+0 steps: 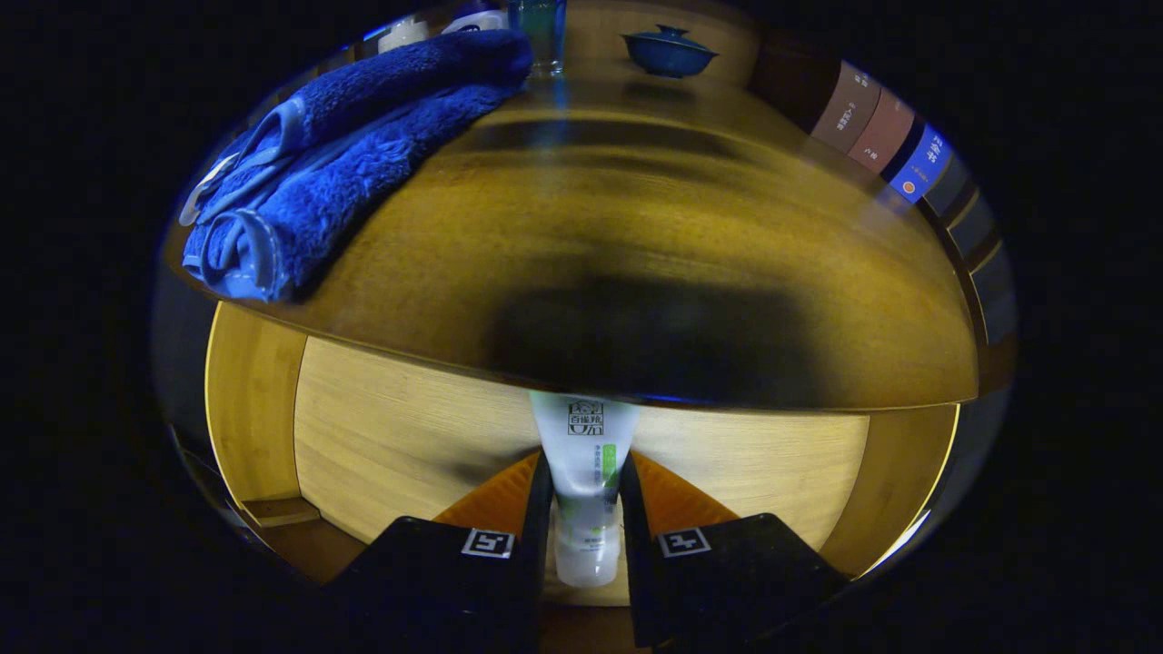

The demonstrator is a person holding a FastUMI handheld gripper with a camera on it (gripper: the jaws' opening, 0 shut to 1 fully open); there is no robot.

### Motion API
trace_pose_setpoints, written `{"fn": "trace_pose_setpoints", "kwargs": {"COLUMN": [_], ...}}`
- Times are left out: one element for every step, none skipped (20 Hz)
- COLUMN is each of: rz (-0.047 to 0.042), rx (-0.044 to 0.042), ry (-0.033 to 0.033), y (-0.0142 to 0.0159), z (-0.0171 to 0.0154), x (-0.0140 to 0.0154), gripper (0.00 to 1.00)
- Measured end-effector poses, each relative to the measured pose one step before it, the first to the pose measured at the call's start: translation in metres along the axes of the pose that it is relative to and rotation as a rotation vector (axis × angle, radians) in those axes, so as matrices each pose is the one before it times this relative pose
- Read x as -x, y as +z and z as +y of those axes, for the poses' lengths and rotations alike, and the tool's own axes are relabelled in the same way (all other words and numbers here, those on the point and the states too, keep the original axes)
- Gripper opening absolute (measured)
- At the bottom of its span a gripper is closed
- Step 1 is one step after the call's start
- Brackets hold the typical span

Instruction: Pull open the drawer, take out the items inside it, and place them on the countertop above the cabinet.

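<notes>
I see print on the white tube [586,472] clamped between my gripper [586,509] fingers: a dark boxed emblem with characters near its upper end and a green strip of small characters below it, all too small for me to read. Each finger carries a square black-and-white fiducial marker [488,543]. The book spines [886,136] beyond the countertop, at its right, bear vertical characters and an orange dot, likewise illegible to me.

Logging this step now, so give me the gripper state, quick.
Gripper: closed on the white tube, a finger pressing each side, held over the open drawer.
</notes>
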State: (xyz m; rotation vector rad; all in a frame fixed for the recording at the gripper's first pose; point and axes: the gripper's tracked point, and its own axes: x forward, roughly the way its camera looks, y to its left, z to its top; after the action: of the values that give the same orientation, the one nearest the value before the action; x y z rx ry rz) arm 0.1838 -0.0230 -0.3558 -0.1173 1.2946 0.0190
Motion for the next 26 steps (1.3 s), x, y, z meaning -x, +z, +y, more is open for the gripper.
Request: {"fn": "trace_pose_setpoints", "kwargs": {"rz": [0.00817, 0.00985, 0.01145, 0.00584, 0.00006, 0.00124, -0.00188, -0.00038, 0.00138, -0.00787, -0.02559, -0.00328, 0.00798, -0.00530, 0.01839, 0.01097, -0.00710, -0.01910, -0.02112, -0.01946, -0.02535, -0.02564, -0.02338, -0.02697, -0.03088, -0.03147], "rx": [-0.00227, -0.00331, -0.00418, -0.00223, 0.00281, 0.00730, 0.00570, 0.00532, 0.00287, -0.02567, -0.02936, -0.01168, 0.00896, -0.00290, 0.00302, -0.01554, -0.02372, -0.01348, 0.00630, 0.01283, 0.00873, 0.00503, 0.00363, 0.00256, 0.00082, -0.00024], "ry": [0.00086, 0.00414, 0.00106, 0.00090, -0.00098, -0.00308, -0.00234, -0.00150, -0.00094, 0.00536, 0.00019, -0.00493, 0.00737, 0.01049, 0.01791, 0.01988, 0.01964, 0.01192, 0.00474, -0.00224, 0.00601, 0.01549, 0.01524, 0.01434, 0.01305, 0.00826], "y": [-0.00073, -0.00168, -0.00210, 0.00000, -0.00005, 0.00021, -0.00010, 0.00040, -0.00011, 0.00420, 0.00342, 0.00098, -0.00172, 0.00119, -0.00478, -0.00335, 0.00082, 0.00212, 0.00431, 0.00324, 0.00409, 0.00198, 0.00135, 0.00118, 0.00402, 0.00394], "z": [-0.00005, -0.00029, 0.00032, -0.00008, 0.00008, 0.00045, 0.00030, -0.00002, 0.00015, -0.00217, -0.00061, -0.00086, 0.00026, 0.00153, 0.00229, -0.00005, 0.00215, 0.00053, -0.00082, -0.00172, 0.00081, 0.00418, 0.00211, 0.00199, 0.00225, 0.00054], "x": [-0.00128, -0.00108, -0.00266, -0.00081, -0.00066, -0.00033, 0.00031, 0.00047, -0.00043, 0.00562, -0.00173, -0.00126, 0.00187, -0.00052, 0.00086, 0.00466, 0.00330, 0.00598, 0.00936, 0.01245, 0.01418, 0.01331, 0.01442, 0.01533, 0.01225, 0.01239], "gripper": [0.43, 0.42, 0.42, 0.42, 0.43, 0.42, 0.42, 0.42, 0.42, 0.34, 0.26, 0.17, 0.18, 0.18, 0.18, 0.18, 0.18, 0.18, 0.18, 0.17, 0.17, 0.17, 0.17, 0.17, 0.17, 0.17]}}
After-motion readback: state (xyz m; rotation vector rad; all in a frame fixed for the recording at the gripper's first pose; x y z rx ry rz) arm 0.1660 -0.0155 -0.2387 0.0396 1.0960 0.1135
